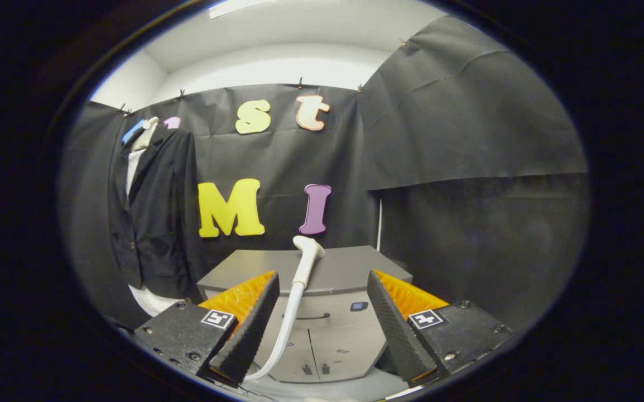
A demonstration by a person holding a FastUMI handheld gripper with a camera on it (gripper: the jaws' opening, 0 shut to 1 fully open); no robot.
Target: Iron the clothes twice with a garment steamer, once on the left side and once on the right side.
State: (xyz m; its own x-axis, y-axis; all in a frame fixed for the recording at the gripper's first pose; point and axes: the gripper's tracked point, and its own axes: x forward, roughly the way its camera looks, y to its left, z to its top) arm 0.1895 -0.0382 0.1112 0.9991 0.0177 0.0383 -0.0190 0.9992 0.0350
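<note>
Black cloth walls (439, 139), white ceiling (299, 33), grey cabinet (322, 324).

We get bright light from a ceiling strip (238, 6) far overhead; the dark booth stays dim. Sharp centre, w/ heavy fisheye bending at edges.

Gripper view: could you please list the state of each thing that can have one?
Gripper: open, fingers spread wide, holding nothing.
Steamer head: upright ahead of the fingers, hose trailing down between them, ungripped.
Black jacket: hanging upright on a form, buttoned, beyond the left finger.
Grey cabinet: doors closed.
</note>
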